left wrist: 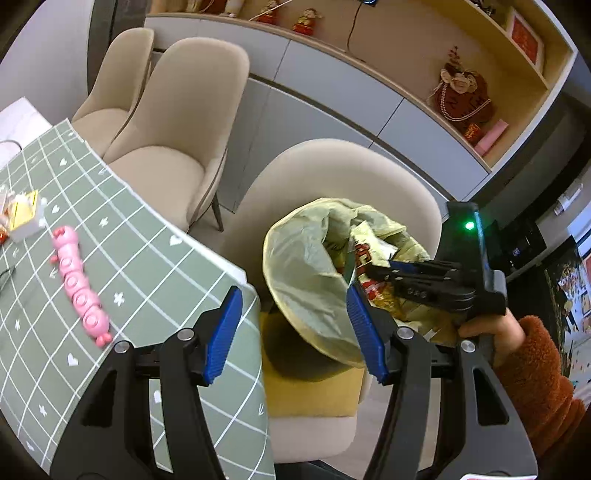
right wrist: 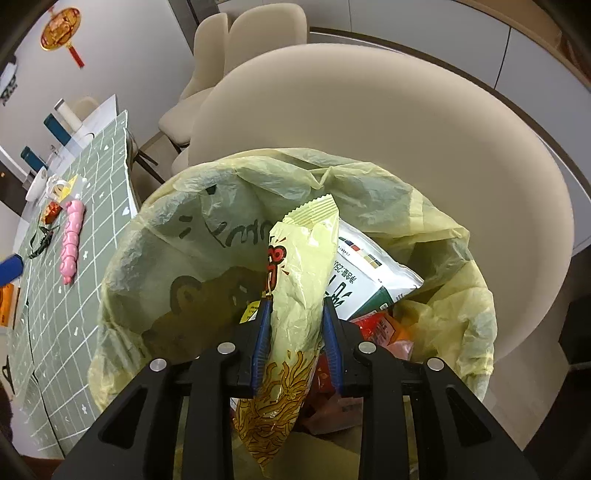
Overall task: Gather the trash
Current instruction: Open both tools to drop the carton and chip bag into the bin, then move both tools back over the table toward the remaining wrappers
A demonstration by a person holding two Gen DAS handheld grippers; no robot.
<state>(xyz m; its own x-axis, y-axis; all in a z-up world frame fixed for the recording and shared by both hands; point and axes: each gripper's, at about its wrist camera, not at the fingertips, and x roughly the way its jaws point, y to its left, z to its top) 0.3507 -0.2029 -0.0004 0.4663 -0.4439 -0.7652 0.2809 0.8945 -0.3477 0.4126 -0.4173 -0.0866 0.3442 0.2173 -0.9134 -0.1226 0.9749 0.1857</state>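
Right claw (right wrist: pixel 297 332) astride wrapper (right wrist: pixel 295 280) (over bag (right wrist: pixel 155 258))

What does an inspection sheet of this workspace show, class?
Surface: green grid-patterned tablecloth on table.
Job's things: pale yellow snack wrapper between right gripper's pads, above yellow-green trash bag already holding packets.
Clutter: pink segmented caterpillar toy, small white box.
Grippers: left gripper open, empty; right's grip cannot be judged.
Cables: black cord at shelf.
Surroundings: beige upholstered chairs, shelf ornaments.
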